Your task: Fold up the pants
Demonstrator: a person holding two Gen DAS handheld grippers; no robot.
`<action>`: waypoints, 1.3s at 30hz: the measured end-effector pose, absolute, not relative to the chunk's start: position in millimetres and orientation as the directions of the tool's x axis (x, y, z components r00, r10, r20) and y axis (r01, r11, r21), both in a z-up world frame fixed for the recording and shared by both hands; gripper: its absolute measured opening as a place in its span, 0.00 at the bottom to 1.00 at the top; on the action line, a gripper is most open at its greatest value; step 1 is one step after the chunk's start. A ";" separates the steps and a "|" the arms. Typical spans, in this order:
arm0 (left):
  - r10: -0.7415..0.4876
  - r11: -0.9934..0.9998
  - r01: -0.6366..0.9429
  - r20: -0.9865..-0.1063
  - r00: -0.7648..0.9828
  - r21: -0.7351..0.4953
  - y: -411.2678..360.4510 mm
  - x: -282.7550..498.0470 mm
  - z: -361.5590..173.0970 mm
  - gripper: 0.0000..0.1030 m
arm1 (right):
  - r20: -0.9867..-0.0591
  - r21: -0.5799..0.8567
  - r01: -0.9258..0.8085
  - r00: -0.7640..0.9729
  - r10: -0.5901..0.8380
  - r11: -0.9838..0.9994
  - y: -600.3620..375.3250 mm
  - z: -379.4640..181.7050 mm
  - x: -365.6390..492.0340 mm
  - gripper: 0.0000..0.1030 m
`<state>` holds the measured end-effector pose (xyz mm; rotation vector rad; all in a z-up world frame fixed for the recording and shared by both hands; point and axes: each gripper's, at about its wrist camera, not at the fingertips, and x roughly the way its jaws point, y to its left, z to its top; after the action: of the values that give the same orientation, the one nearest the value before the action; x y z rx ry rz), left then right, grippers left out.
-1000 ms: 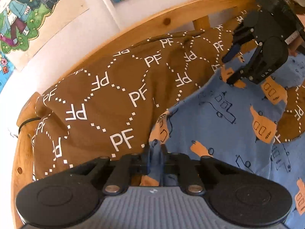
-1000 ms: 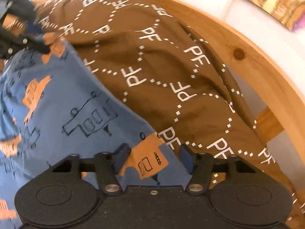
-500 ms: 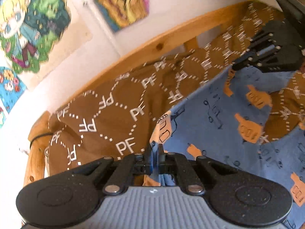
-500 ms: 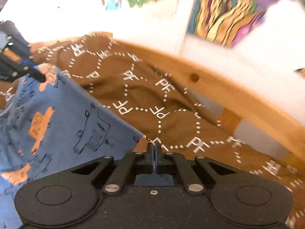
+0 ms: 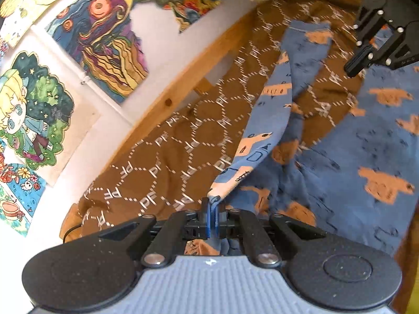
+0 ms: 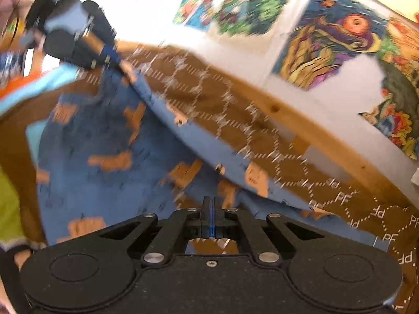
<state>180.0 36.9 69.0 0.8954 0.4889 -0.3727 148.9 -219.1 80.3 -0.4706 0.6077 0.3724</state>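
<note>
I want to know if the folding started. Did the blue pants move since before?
Yes. The blue pants have been lifted off the brown blanket and pulled away from the wooden rail, pinched in both the left gripper and right gripper.

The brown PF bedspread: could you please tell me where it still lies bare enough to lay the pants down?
The brown PF bedspread is bare between the wooden bed rail and the lifted edge of the blue pants. A smaller bare patch shows between the pant legs. The rest is crowded: pants cover it, with both tools, left and right, clamped on fabric.
</note>
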 end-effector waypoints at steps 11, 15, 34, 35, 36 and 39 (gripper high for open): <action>-0.095 0.605 0.503 -0.571 0.815 0.617 35.2 179.6 78.3 0.03 | -0.571 -0.520 -0.430 0.818 0.074 0.738 -178.7 20.8 193.2 0.55; -0.095 0.590 0.514 -0.578 0.810 0.623 33.6 181.4 78.7 0.03 | -0.523 -0.602 -0.400 0.851 0.038 0.691 -171.6 2.5 210.5 0.55; -0.108 0.408 0.572 -0.585 0.804 0.711 53.2 114.4 1.5 0.04 | -0.681 -0.594 -0.575 0.731 0.027 0.563 -155.5 33.0 93.2 0.00; -0.095 0.398 0.576 -0.592 0.800 0.715 54.7 112.9 -5.3 0.04 | -0.700 -0.575 -0.591 0.714 0.035 0.565 -148.9 28.0 86.2 0.00; -0.080 0.387 0.574 -0.594 0.800 0.722 56.6 111.5 -11.7 0.04 | -0.715 -0.557 -0.604 0.698 0.040 0.570 -142.3 20.3 79.3 0.00; -0.047 0.366 0.557 -0.583 0.811 0.746 59.3 109.9 -18.1 0.04 | -0.751 -0.492 -0.618 0.657 0.060 0.614 -131.5 6.6 74.3 0.00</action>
<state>109.9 59.3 -18.1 1.1401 0.5174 -0.4113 74.3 -131.5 6.6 -0.8259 0.7641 0.4376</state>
